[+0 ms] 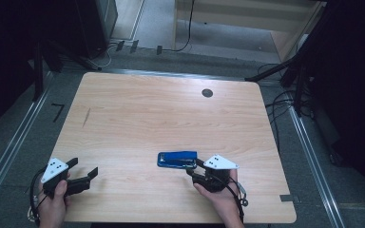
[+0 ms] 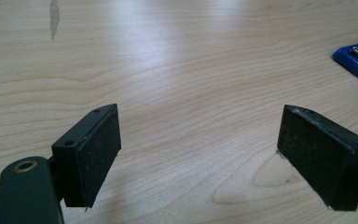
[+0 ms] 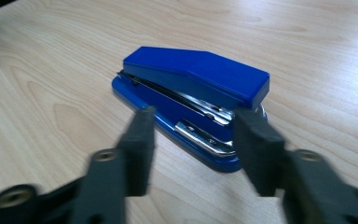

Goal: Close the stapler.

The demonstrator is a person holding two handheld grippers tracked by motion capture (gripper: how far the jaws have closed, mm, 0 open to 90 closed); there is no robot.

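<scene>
Stapler, blue, sat right in front of our right gripper, whose jaws were parted on either side of its near end, not clamping anything yet. Our left gripper had its jaws spread wide over bare counter, well apart from it, near the front left corner.

1 blue stapler, 1 wooden table, 2 handheld grippers: left, right. 2 hands.
</scene>
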